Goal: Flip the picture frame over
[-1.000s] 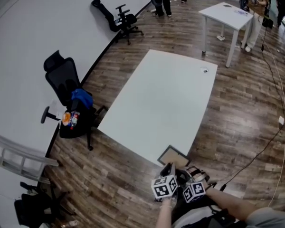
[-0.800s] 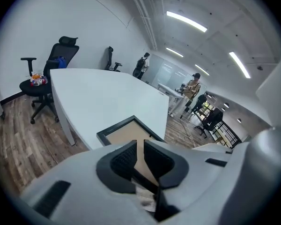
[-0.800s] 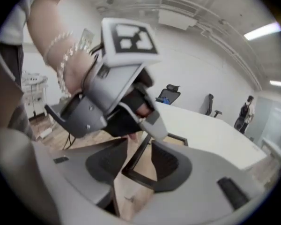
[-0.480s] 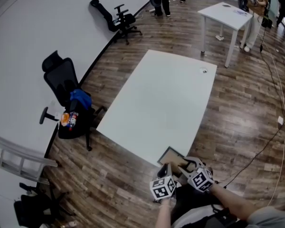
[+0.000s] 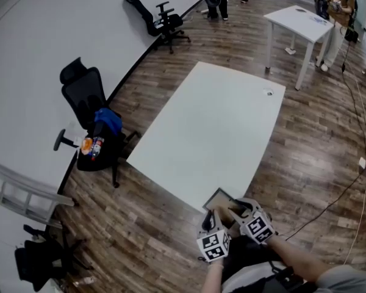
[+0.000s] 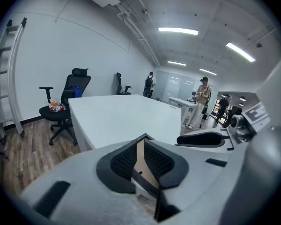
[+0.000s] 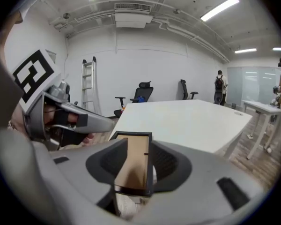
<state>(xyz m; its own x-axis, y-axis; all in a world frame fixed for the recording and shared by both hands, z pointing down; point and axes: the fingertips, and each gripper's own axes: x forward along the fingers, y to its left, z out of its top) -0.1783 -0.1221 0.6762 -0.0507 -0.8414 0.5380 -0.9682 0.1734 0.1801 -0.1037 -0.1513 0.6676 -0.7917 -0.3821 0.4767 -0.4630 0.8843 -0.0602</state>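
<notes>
You held one frame (image 5: 221,198) tilted on edge at the counter's (image 5: 213,133) near corner, brown back showing, long axis pointing away. The left claw (image 6: 139,161), which had just been closing, and the right claw (image 7: 136,165) both pinched it.

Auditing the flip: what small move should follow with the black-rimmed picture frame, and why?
Probably rotate the black-rimmed, brown-backed picture frame over: the left gripper, its jaws just closing, and the right gripper both clamp it at the white table's near edge.
</notes>
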